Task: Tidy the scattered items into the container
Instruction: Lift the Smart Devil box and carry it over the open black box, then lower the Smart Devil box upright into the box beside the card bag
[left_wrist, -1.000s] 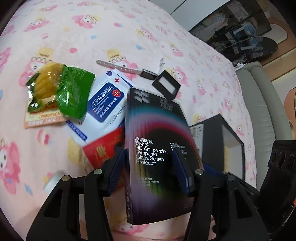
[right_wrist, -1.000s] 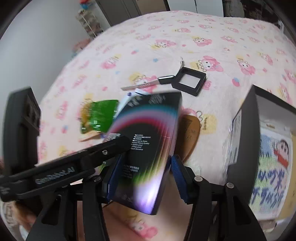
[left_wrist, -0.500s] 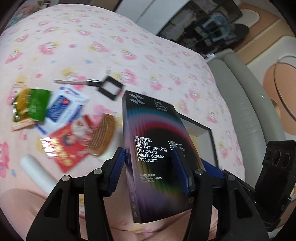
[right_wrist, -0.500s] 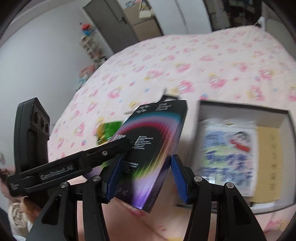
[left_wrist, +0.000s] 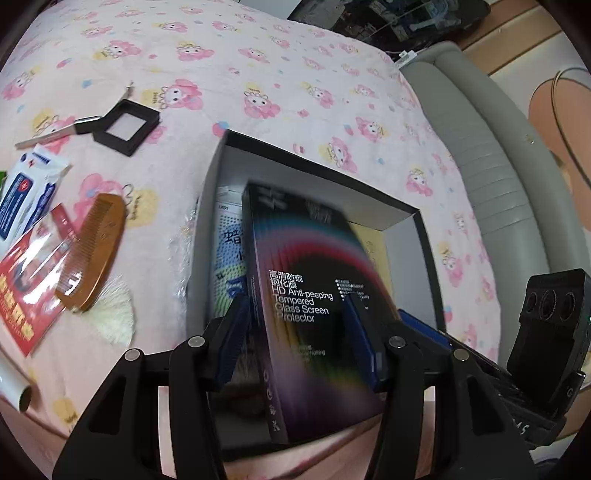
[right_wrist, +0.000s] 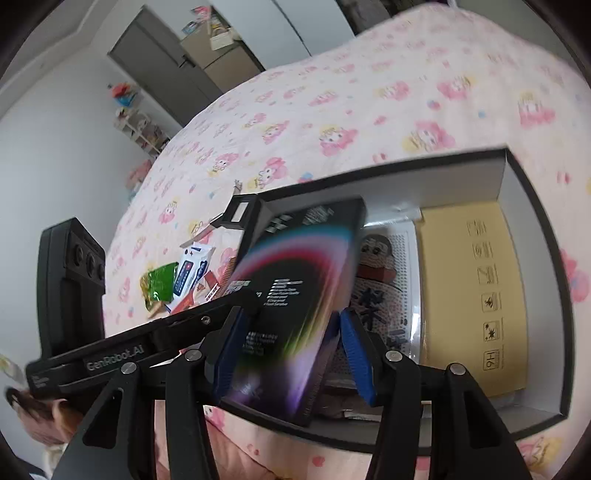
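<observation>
Both grippers hold one black screen protector box (left_wrist: 310, 295) with rainbow print, also in the right wrist view (right_wrist: 295, 295), tilted above the open black container (left_wrist: 221, 162) (right_wrist: 535, 229). My left gripper (left_wrist: 299, 336) is shut on its sides. My right gripper (right_wrist: 288, 347) is shut on it too. The container holds a cartoon bead kit (right_wrist: 380, 280) and a tan flat box (right_wrist: 472, 288). On the bedsheet to the left lie a wooden comb (left_wrist: 92, 251), a red packet (left_wrist: 26, 288), a wipes pack (left_wrist: 26, 188), a small black frame box (left_wrist: 125, 127) and a green snack bag (right_wrist: 159, 282).
The pink cartoon bedsheet (left_wrist: 258, 74) covers the bed. A grey padded bed edge (left_wrist: 491, 155) runs along the right. A white tube (left_wrist: 14, 387) lies at the lower left. A metal tool (left_wrist: 55, 131) lies beside the frame box.
Both grippers carried the screen protector box rightward from above the scattered items to above the open container. The container now sits directly under the box.
</observation>
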